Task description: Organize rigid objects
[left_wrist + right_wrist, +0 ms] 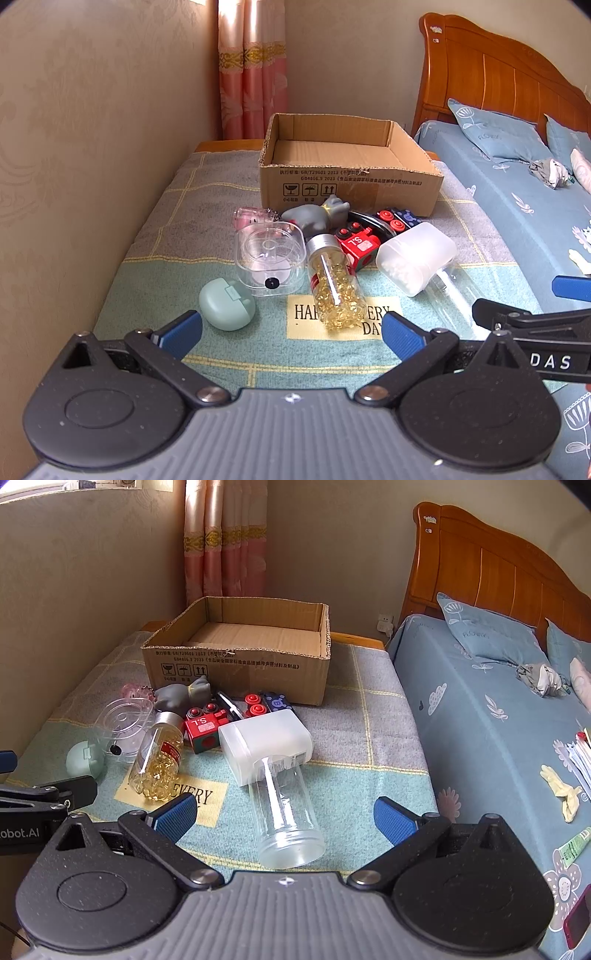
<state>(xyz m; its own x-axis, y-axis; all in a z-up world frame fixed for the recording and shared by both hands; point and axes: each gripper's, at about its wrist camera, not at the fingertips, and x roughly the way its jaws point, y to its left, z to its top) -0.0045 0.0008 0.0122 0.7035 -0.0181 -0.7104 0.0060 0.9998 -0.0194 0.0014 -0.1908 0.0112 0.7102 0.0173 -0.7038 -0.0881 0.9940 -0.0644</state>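
An open, empty cardboard box (351,177) (240,664) stands at the far end of a blanket-covered table. In front of it lies a pile: a bottle of yellow capsules (334,288) (159,764), a clear square container (271,258) (123,727), a mint green case (226,303) (85,763), a red toy train (358,245) (205,731), a grey figurine (317,216) (183,696), a frosted white box (415,256) (266,744) and a clear empty jar (286,819) (452,299). My left gripper (291,334) is open before the capsule bottle. My right gripper (284,818) is open, fingers either side of the clear jar.
A wall runs along the left of the table. A bed with blue sheet (498,720) and wooden headboard (491,565) lies at the right, with papers, a tube and a crumpled cloth (541,679) on it. A pink curtain (225,535) hangs behind the box.
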